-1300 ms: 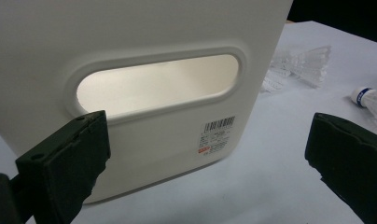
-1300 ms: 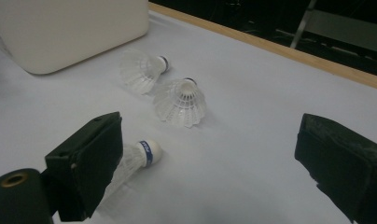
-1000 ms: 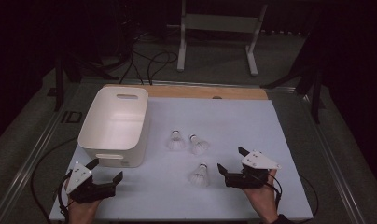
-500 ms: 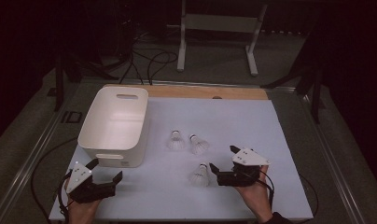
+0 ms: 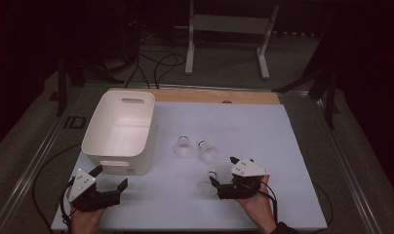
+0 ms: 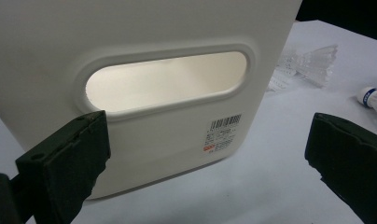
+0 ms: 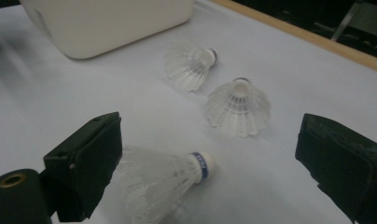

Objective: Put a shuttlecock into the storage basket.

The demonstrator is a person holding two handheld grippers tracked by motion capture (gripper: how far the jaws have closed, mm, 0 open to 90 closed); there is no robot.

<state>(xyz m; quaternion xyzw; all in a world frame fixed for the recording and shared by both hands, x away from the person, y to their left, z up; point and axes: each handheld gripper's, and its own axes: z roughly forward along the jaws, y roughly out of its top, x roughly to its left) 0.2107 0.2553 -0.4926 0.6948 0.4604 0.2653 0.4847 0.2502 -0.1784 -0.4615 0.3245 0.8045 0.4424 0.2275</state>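
Three shuttlecocks on the counter, nearest shuttlecock (image 7: 165, 179) lying between my right gripper's (image 5: 223, 181) spread jaws, so I'm mid-reach, next: close gently on it; left gripper (image 5: 110, 183) spread, idle by bin (image 5: 118, 131).

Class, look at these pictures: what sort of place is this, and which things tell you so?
Probably a lab or test room set up for recording. A white-covered table stands in a dark room, cables trail over the floor, and a metal stand stands behind it.
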